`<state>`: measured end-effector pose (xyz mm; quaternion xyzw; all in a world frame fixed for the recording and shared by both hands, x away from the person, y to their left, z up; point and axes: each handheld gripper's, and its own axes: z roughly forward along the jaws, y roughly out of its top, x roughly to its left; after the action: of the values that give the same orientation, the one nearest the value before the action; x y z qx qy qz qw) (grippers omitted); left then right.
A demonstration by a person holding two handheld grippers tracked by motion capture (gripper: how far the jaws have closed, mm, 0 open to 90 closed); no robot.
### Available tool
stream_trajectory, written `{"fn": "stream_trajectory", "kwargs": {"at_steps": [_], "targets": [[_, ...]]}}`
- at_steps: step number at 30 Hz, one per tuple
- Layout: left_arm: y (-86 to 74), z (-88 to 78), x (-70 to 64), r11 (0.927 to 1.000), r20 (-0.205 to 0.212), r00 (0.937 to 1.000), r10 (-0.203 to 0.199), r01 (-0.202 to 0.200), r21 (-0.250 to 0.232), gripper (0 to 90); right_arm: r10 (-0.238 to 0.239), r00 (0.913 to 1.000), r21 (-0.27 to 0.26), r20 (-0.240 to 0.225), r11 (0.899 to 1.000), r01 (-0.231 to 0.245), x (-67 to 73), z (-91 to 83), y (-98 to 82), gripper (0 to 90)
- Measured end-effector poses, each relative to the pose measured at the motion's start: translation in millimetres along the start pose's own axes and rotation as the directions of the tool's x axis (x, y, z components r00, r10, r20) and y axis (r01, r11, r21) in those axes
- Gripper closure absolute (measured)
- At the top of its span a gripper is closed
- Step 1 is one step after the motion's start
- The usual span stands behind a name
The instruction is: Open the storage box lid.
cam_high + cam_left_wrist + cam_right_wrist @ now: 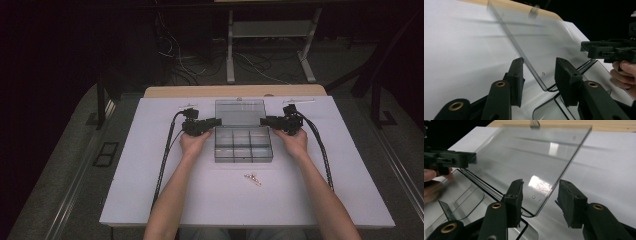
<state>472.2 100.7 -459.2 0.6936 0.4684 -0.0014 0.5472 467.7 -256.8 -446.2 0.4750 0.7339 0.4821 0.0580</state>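
A clear plastic compartment box [243, 146] lies mid-table, its lid [239, 112] swung up and leaning back. My left gripper [215, 122] is at the lid's left edge and my right gripper [265, 120] at its right edge. In the left gripper view the left gripper [539, 63] is open, and the lid [544, 42] edge runs between the jaws with a gap on both sides. In the right gripper view the right gripper [541, 185] is open astride the lid [529, 157] corner. Each hand rests beside the box.
A few small metal parts [252, 178] lie on the white table [150, 200] in front of the box. A wooden strip [235, 91] borders the table's far edge. Cables [165, 160] trail back from both grippers.
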Motion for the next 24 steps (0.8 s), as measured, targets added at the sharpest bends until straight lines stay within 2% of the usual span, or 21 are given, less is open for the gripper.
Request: {"fn": "stream_trajectory", "kwargs": {"at_steps": [6,12,14,17,20,24], "targets": [[-0.1,-1.6,-0.2,0.9999,0.002,0.9999,0.013,-0.013,0.004,60.2,0.036,0.9992,0.000,-0.020,0.999,-0.036,-3.9,1.6,-2.1,55.3],[1.1,-4.0,-0.9,0.9998,-0.019,0.9997,0.017,-0.017,0.013,54.0,0.016,0.9998,0.009,-0.007,1.000,-0.016,-2.6,-1.0,-0.8,52.7],[1.5,-5.8,-0.3,0.9998,-0.019,0.9997,0.015,-0.015,0.016,51.7,0.015,0.9999,0.010,-0.001,1.000,-0.015,-1.7,-2.6,-0.2,48.2],[1.0,-10.4,0.6,0.9997,-0.024,0.9996,0.017,-0.016,0.016,46.9,0.041,0.9990,0.009,-0.016,0.999,-0.041,2.0,-5.9,1.8,38.5],[1.1,-16.7,0.3,0.9999,-0.025,0.9996,0.015,-0.015,0.007,41.6,0.032,0.9994,0.009,-0.014,0.999,-0.032,7.9,-10.3,4.4,30.2],[2.4,-27.0,-1.4,0.9999,0.000,1.0000,0.010,-0.010,-0.009,34.0,0.029,0.9992,0.025,-0.029,0.999,-0.028,17.7,-18.4,7.9,22.2]]}}
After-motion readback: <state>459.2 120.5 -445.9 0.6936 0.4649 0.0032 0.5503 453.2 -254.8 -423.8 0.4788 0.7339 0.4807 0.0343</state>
